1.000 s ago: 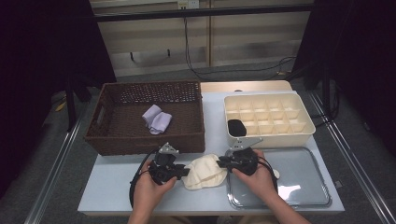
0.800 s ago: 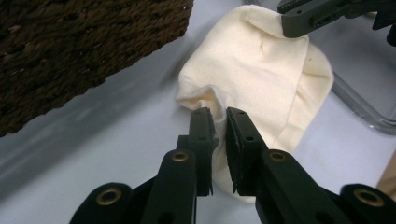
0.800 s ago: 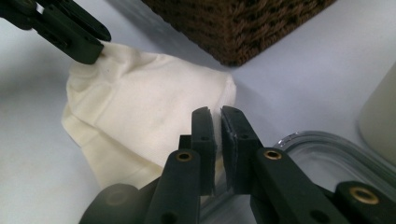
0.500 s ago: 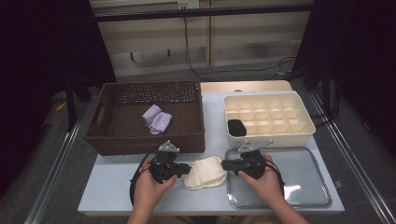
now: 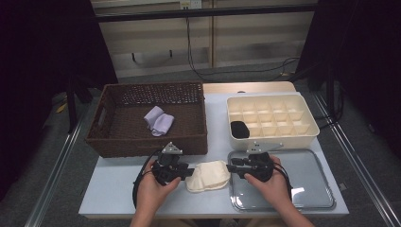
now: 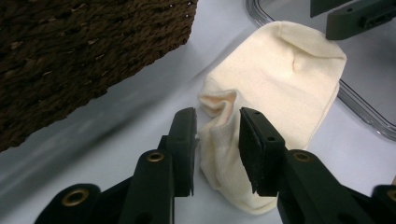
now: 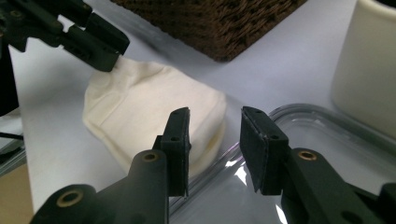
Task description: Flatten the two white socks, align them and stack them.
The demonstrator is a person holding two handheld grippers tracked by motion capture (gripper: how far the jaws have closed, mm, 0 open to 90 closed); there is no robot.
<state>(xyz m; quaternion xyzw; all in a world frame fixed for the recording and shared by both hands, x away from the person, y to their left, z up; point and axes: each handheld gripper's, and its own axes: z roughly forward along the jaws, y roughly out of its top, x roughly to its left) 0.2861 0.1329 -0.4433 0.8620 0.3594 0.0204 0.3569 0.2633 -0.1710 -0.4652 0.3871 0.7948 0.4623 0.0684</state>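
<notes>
- High view: folded cream knitted sock [image 5: 208, 176] flat on pale surface [image 5: 113, 189] between left gripper [image 5: 188, 172] and right gripper [image 5: 231, 167], beside clear tray [image 5: 307, 189].
- Left gripper view: fingers [image 6: 184, 135] just parted, straddling sock's bunched edge, not pressing.
- Right gripper view: fingers [image 7: 180, 140] likewise just opened, sock released; fold apparently finished.

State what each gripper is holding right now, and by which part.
Nothing. The jaws of the left gripper and right gripper have just been opening; the cream sock lies loose on the table, its rumpled end between the left jaws, unpinched.

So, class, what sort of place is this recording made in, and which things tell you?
Probably a lab or test bench: a metal-framed table, dark curtains and loose wall cables, with a basket and divided box set out.
</notes>
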